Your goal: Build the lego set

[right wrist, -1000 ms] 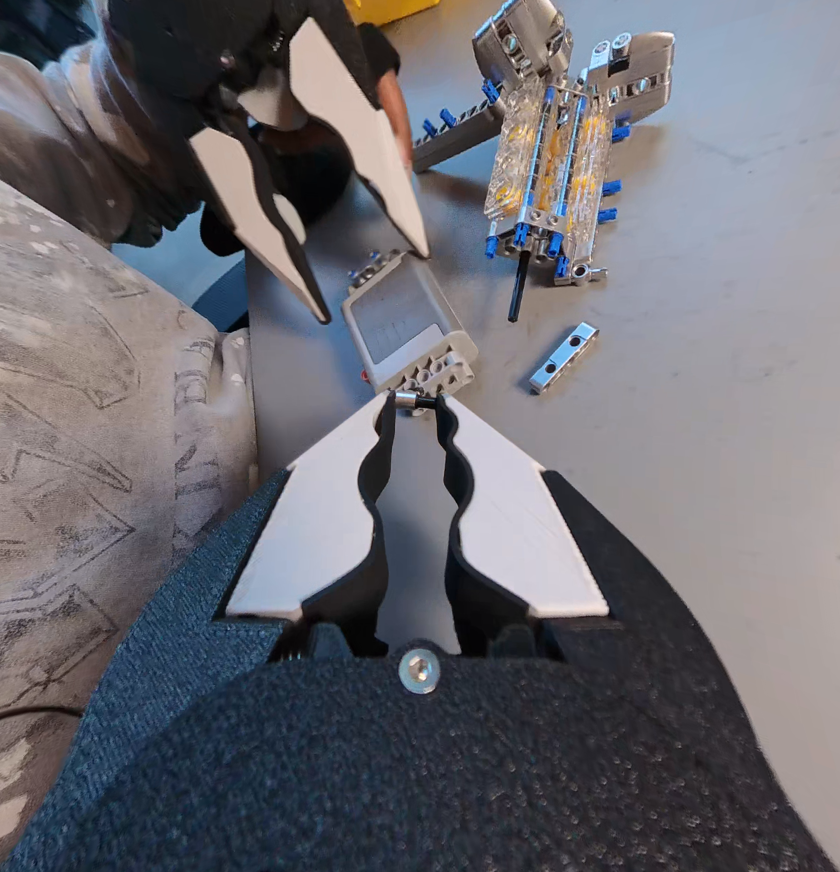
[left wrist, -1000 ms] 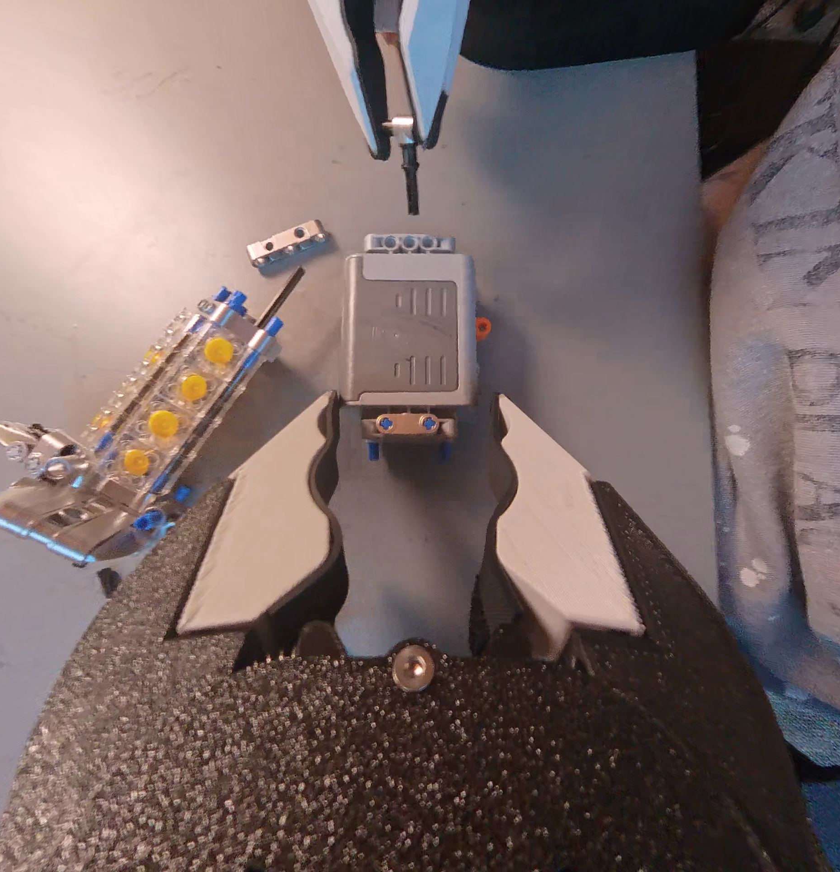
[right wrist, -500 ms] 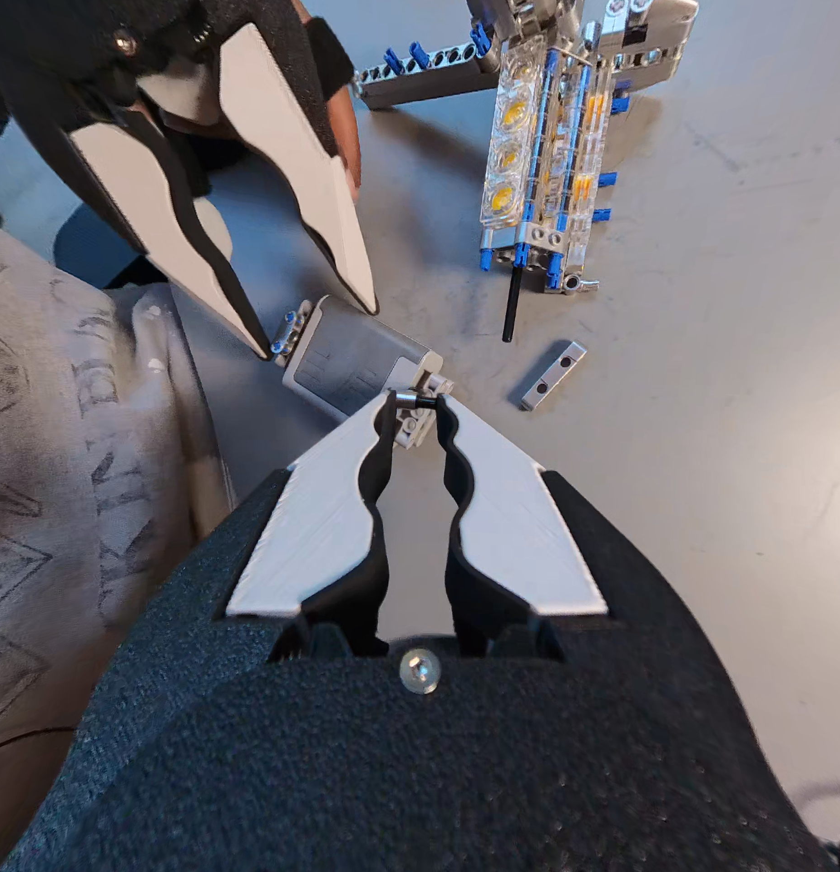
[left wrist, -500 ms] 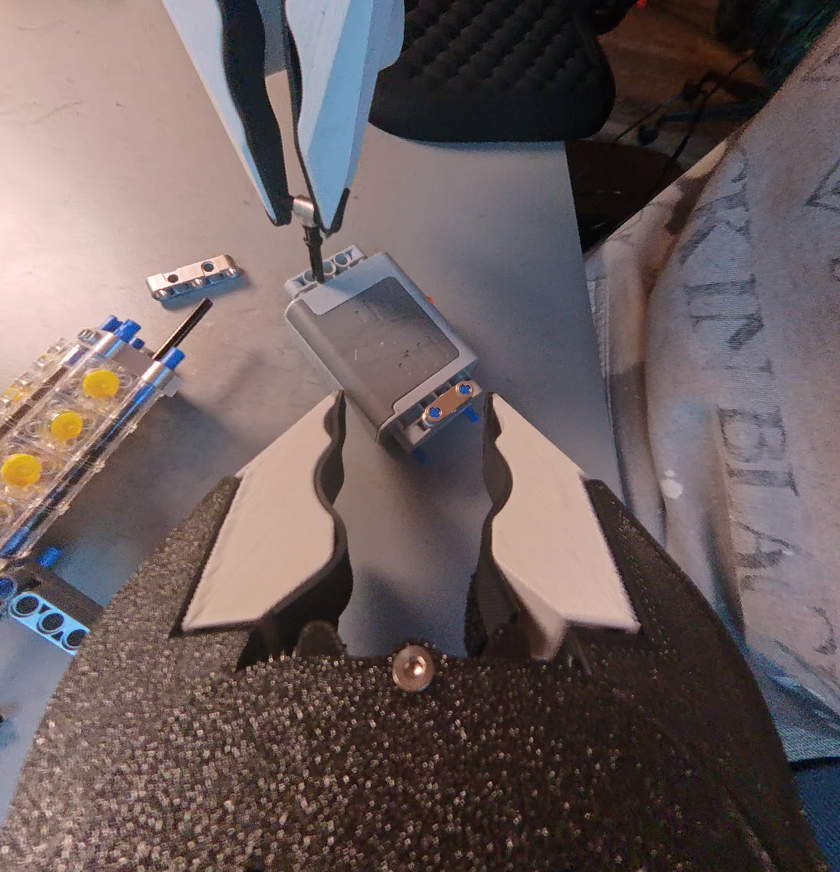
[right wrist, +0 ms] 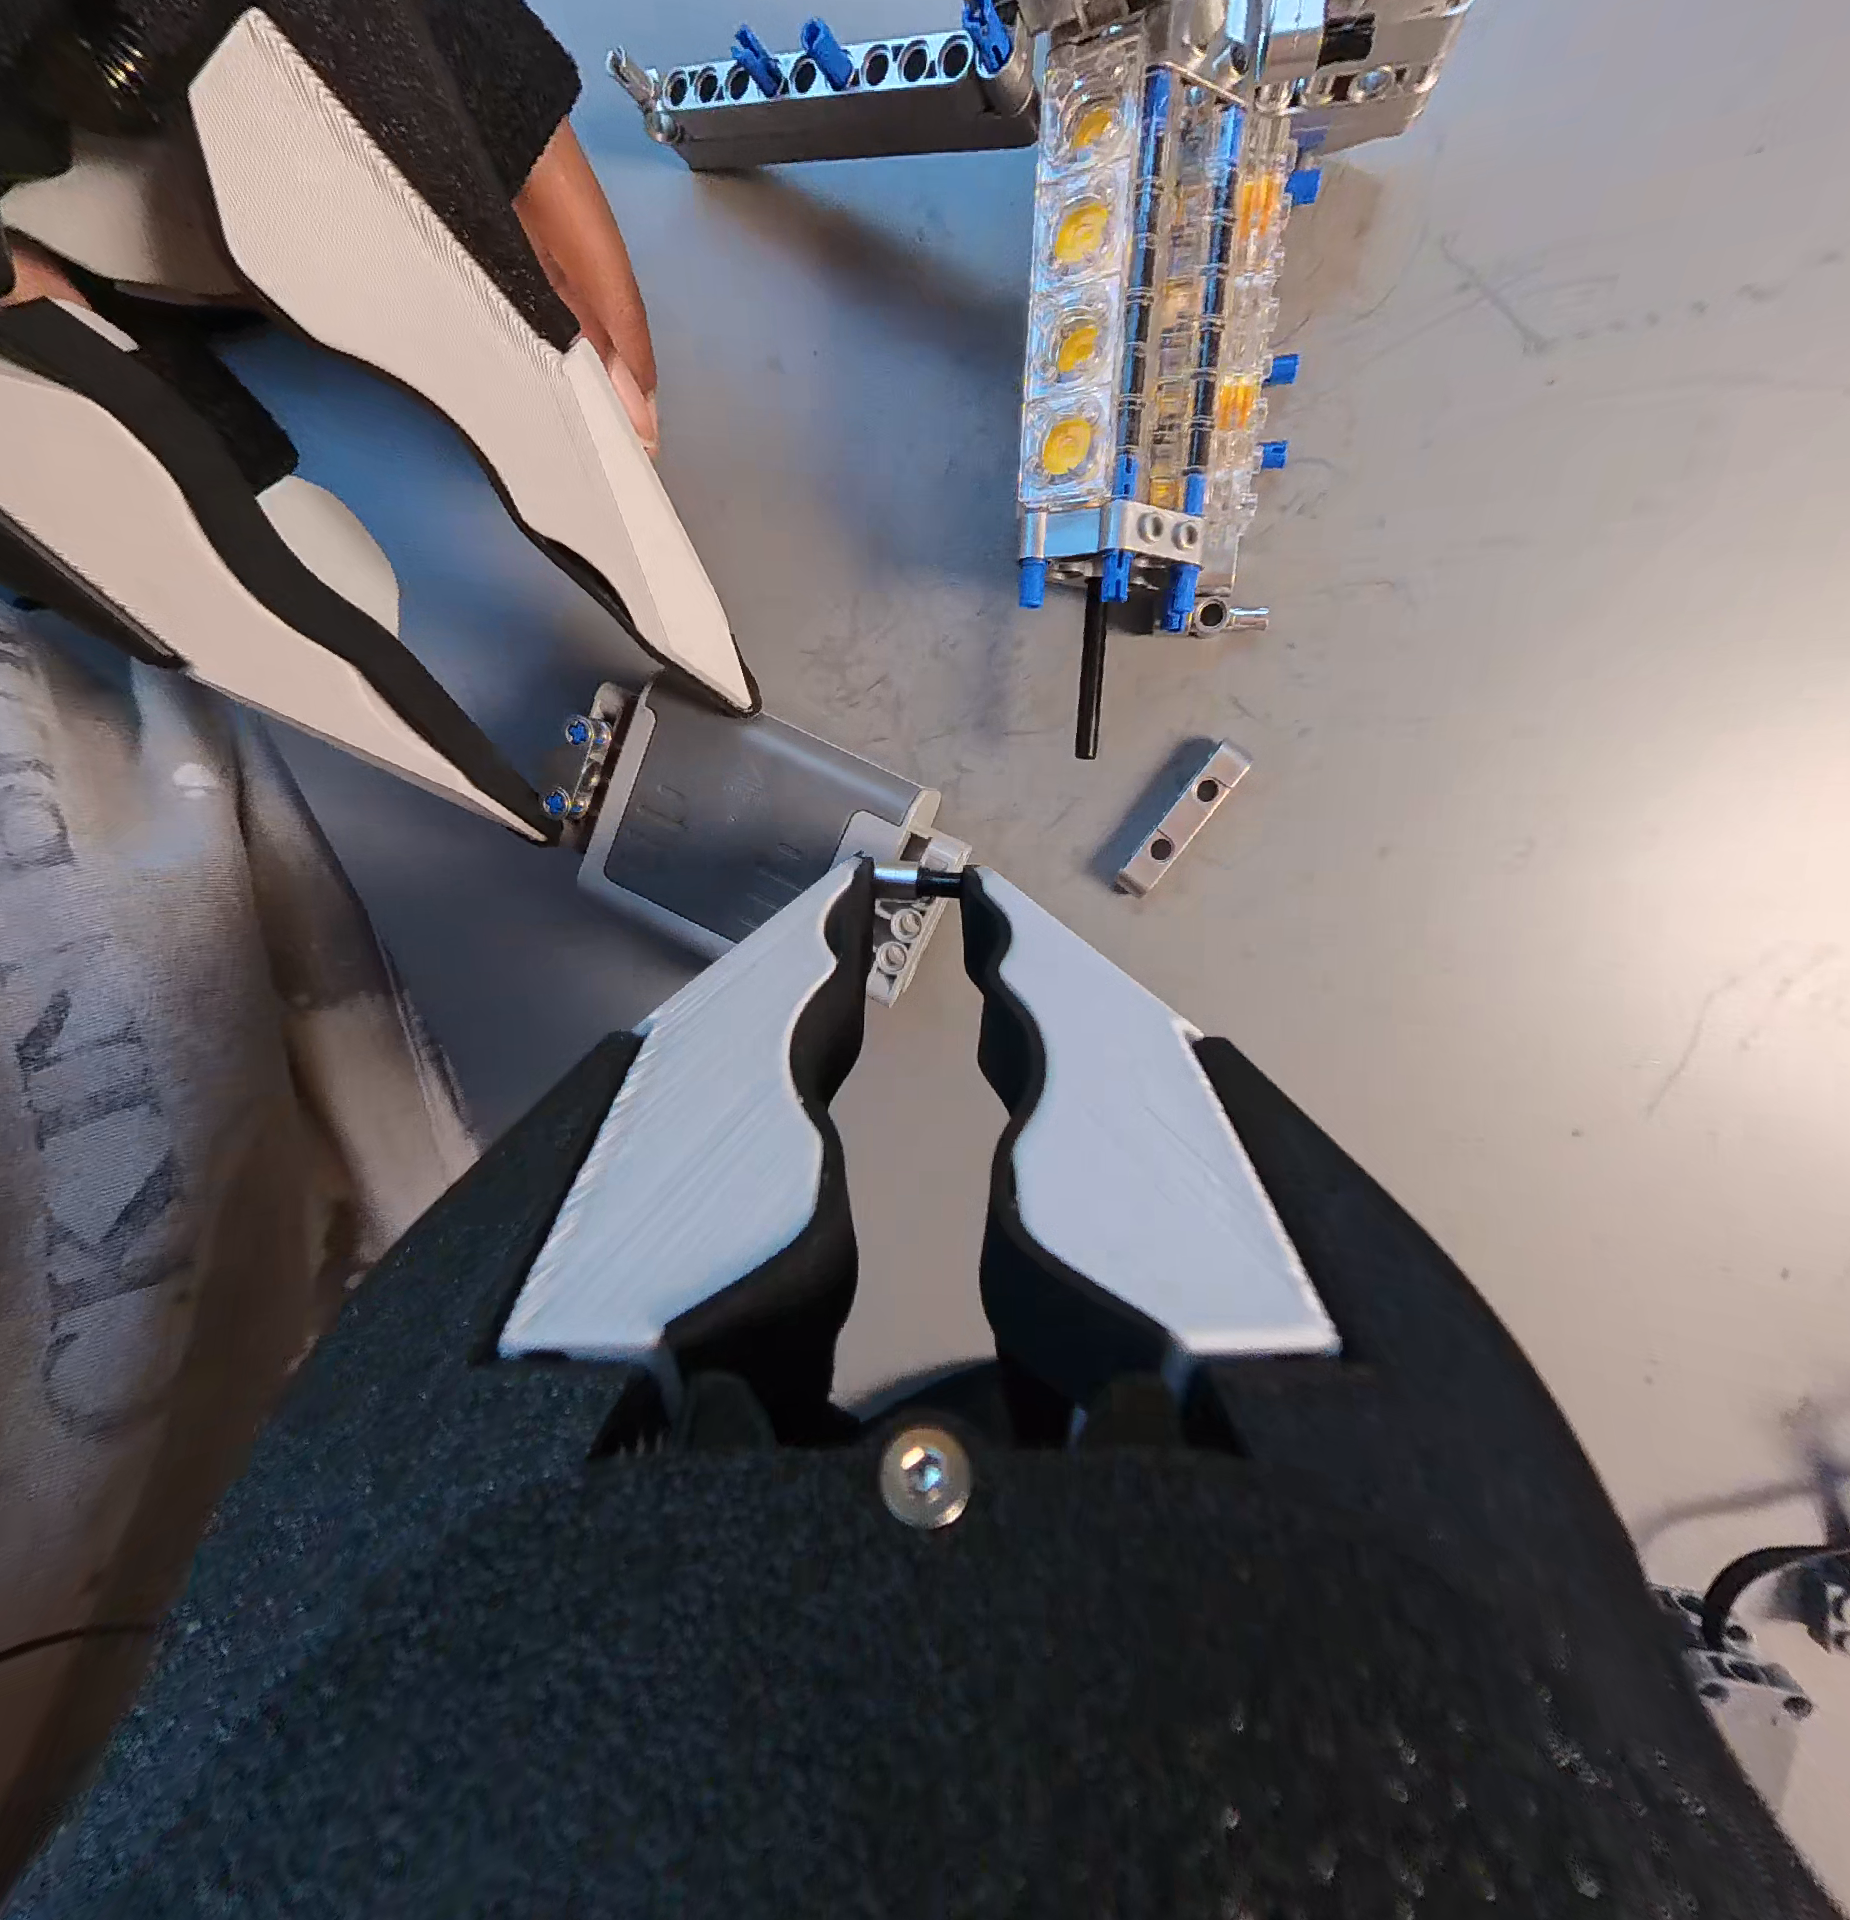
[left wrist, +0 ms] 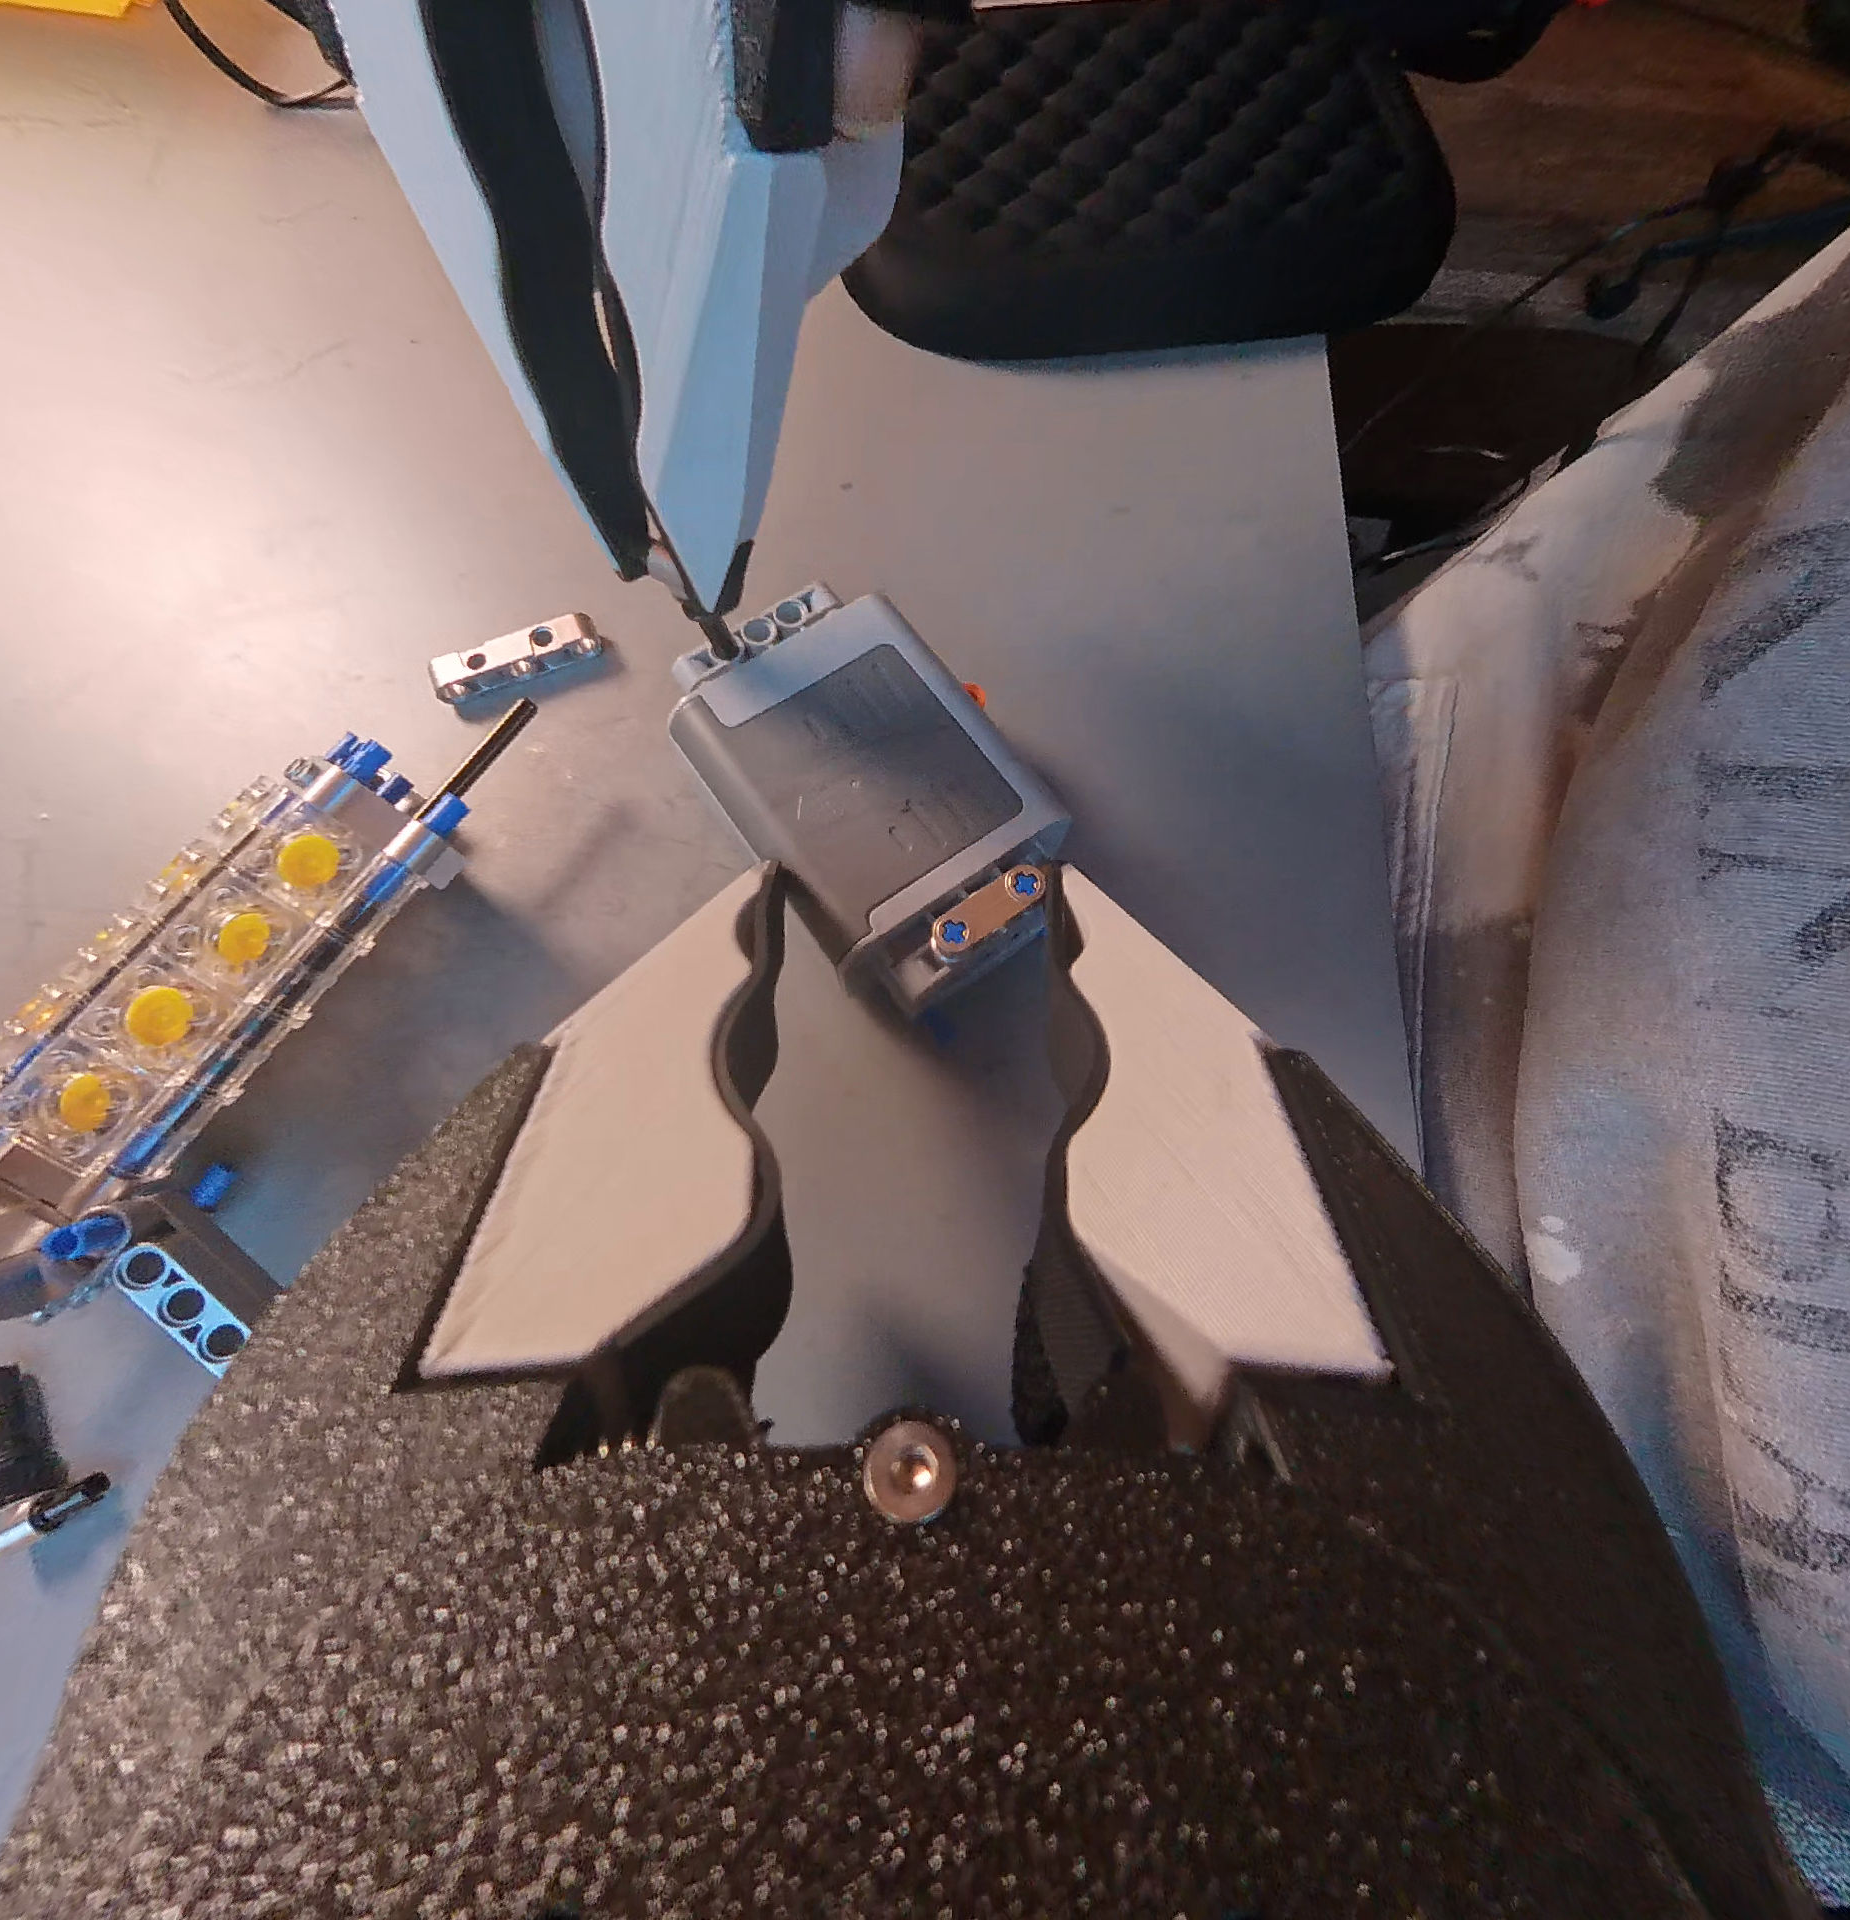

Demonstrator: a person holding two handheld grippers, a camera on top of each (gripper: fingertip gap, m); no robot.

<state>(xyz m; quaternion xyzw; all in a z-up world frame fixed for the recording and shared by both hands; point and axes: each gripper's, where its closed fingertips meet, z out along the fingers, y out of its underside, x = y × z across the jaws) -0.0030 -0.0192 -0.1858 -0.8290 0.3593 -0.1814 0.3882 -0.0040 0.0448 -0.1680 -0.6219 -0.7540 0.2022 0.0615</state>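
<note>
Smooth grey tabletop (left wrist: 1108,520): right gripper (right wrist: 916,878) pinches a small black-and-metal pin (right wrist: 919,879) above a boxy grey block (left wrist: 859,800); left gripper (left wrist: 910,914) straddles it, spread apart.

The left gripper (left wrist: 913,914) has its jaws spread wide, the two pale fingers angled apart in a broad V from the black speckled body; both fingertips (left wrist: 760,904) sit at the near end of a grey battery box (left wrist: 859,800), one at each side; whether they press it cannot be told; in the right wrist view a person's fingers (right wrist: 599,301) show behind its far finger. The right gripper (right wrist: 913,878) has its jaws drawn nearly together, pinching a small black-and-silver pin (right wrist: 916,876) crosswise between the tips; it points steeply down over the far end of the box.
</note>
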